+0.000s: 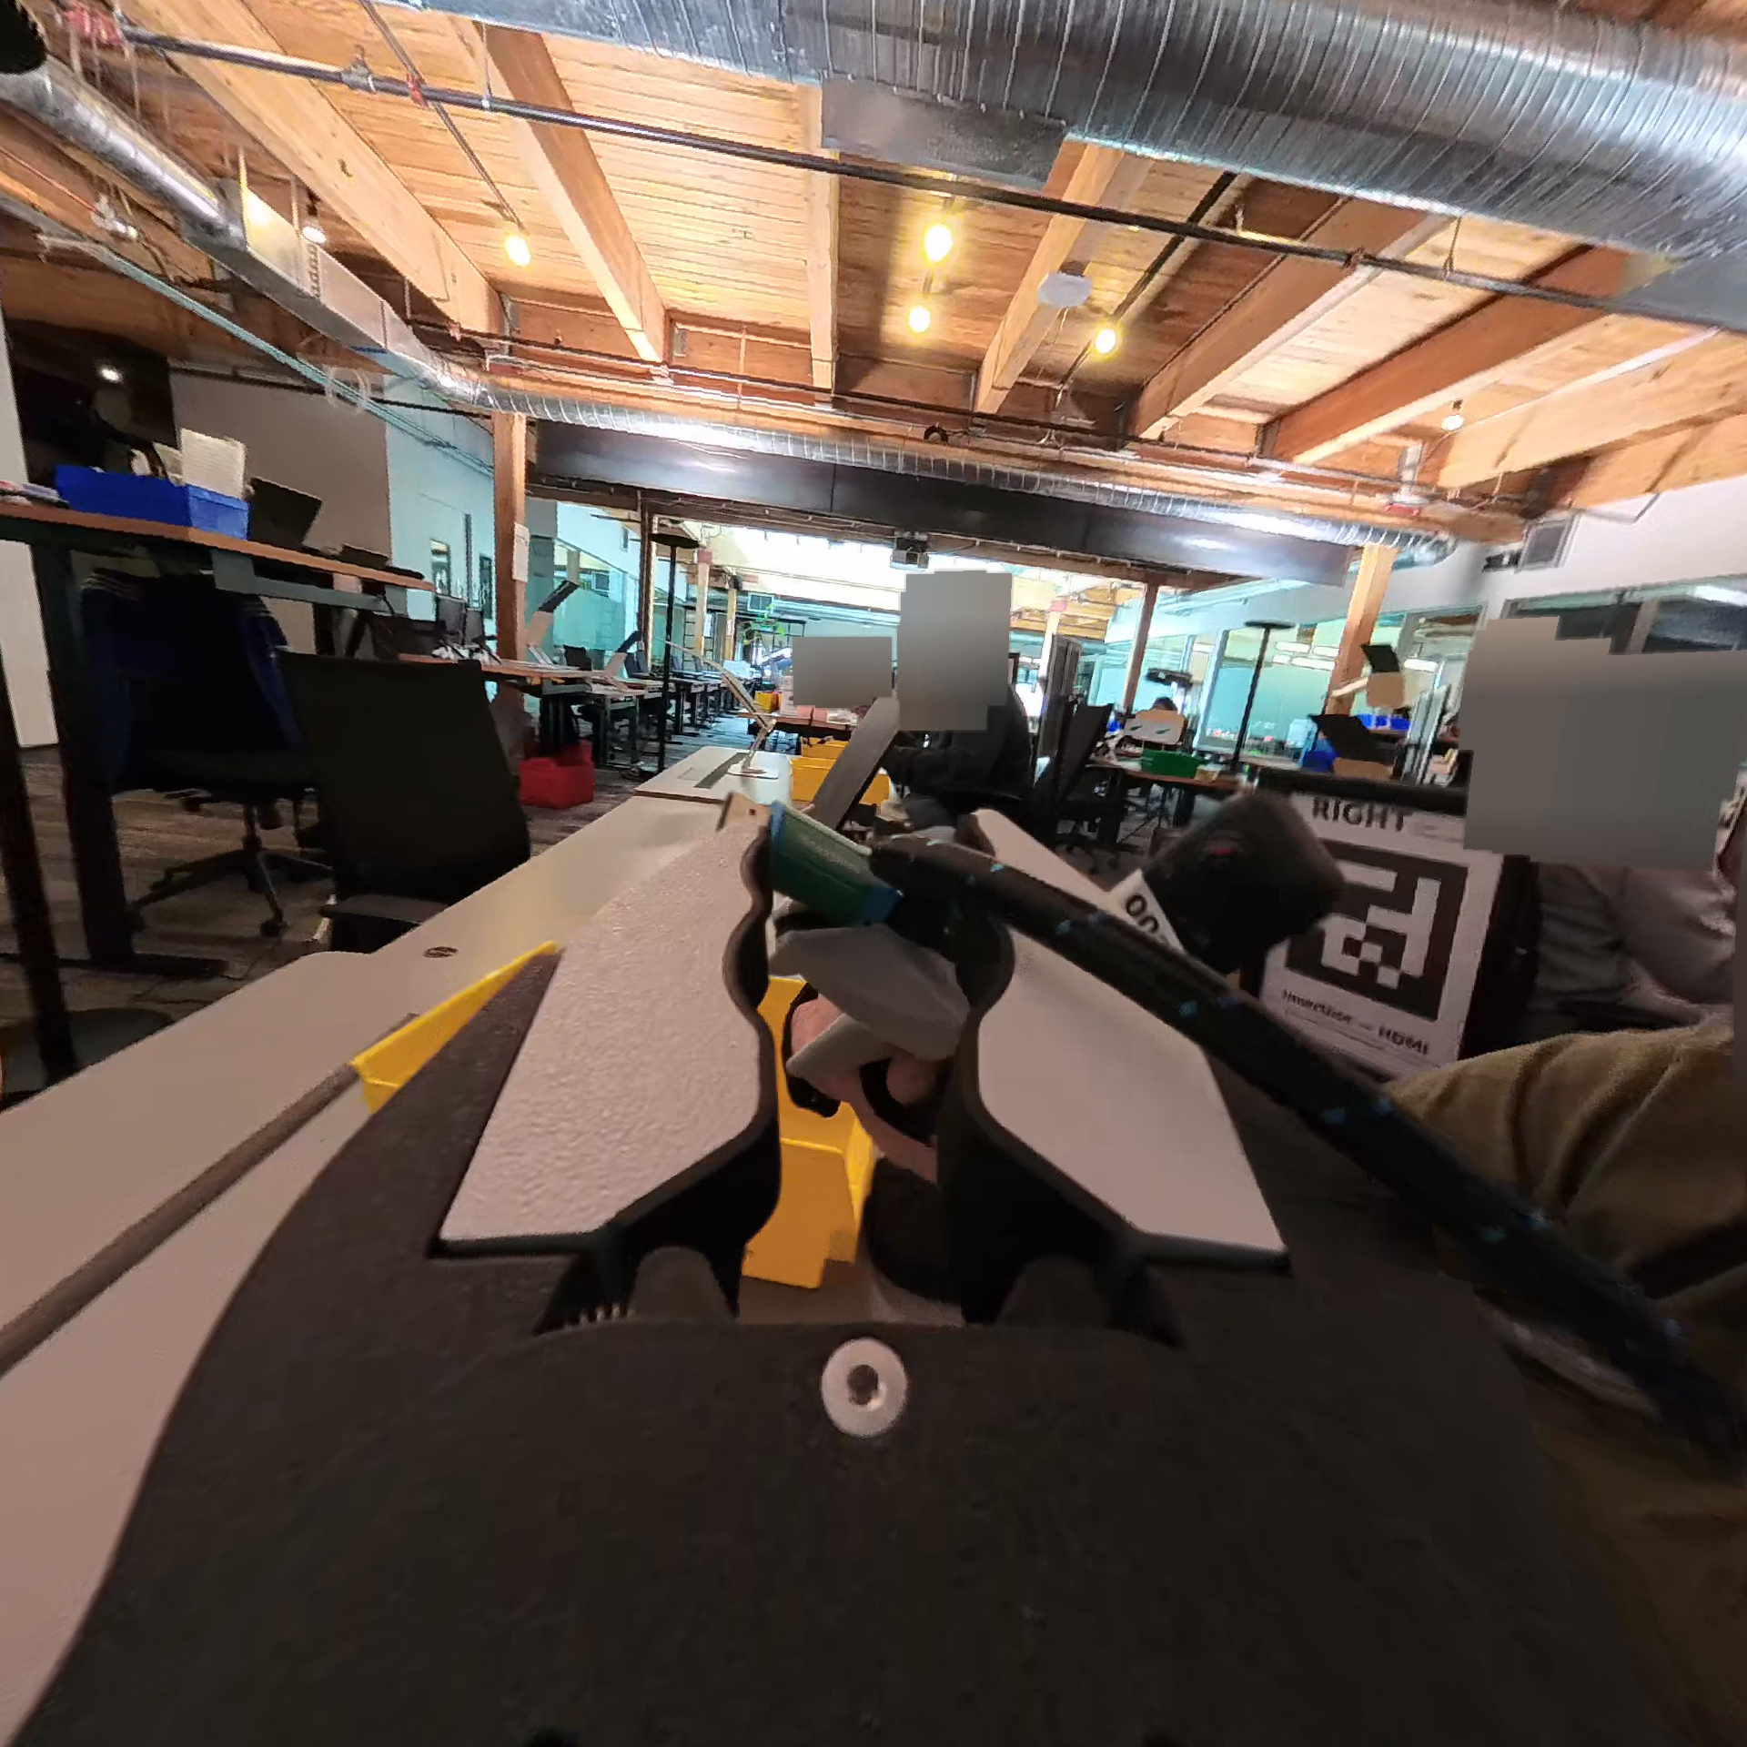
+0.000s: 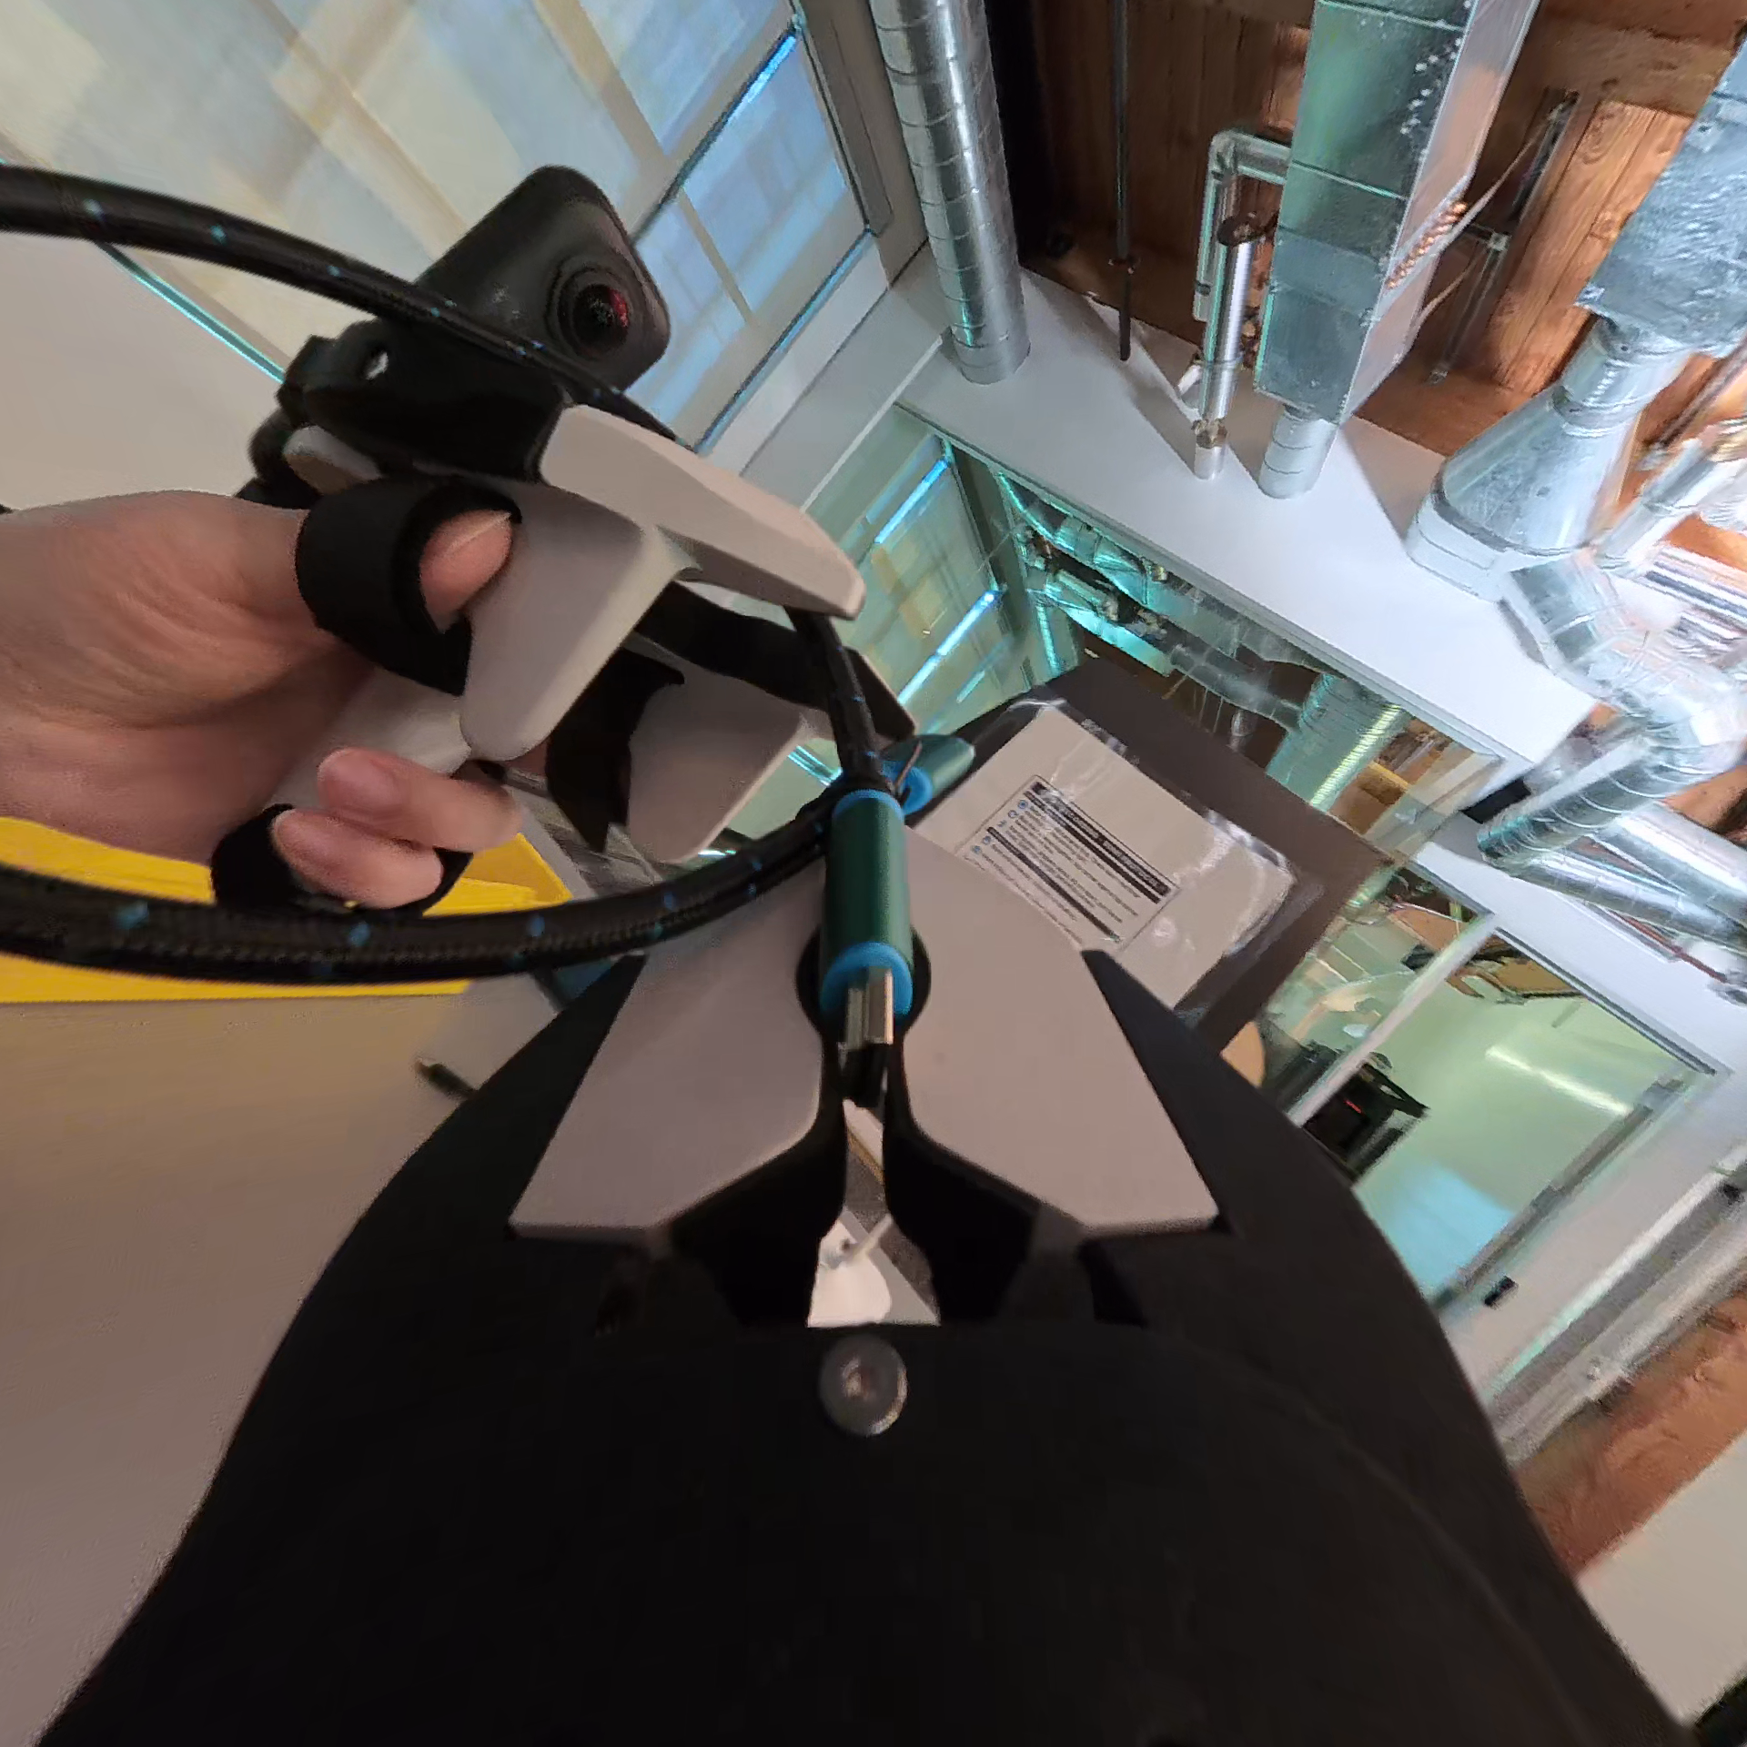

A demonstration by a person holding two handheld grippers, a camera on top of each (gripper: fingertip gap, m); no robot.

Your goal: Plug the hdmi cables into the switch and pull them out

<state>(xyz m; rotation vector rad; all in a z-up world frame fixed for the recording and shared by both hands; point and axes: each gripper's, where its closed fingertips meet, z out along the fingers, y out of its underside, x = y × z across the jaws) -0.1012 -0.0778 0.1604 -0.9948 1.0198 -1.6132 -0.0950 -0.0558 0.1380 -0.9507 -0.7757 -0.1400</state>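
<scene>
The right gripper (image 2: 865,955) was clenched on a green HDMI plug (image 2: 858,884), its metal tip pointing back between the fingers toward the camera and its black braided cable (image 2: 284,936) looping away to the left. The left gripper (image 1: 856,879) was clamped on a second green plug (image 1: 821,872) of the same kind near its fingertips, with that braided cable (image 1: 1229,1021) trailing off down to the right. Both plugs were held up in the air, close to each other, above the pale tabletop (image 1: 170,1134). A yellow bin (image 1: 804,1201) sat on the tabletop beneath the left gripper, seen through the gap between its fingers. No switch could be made out in either view. A hand (image 2: 142,662) gripped the left tool's handle.
</scene>
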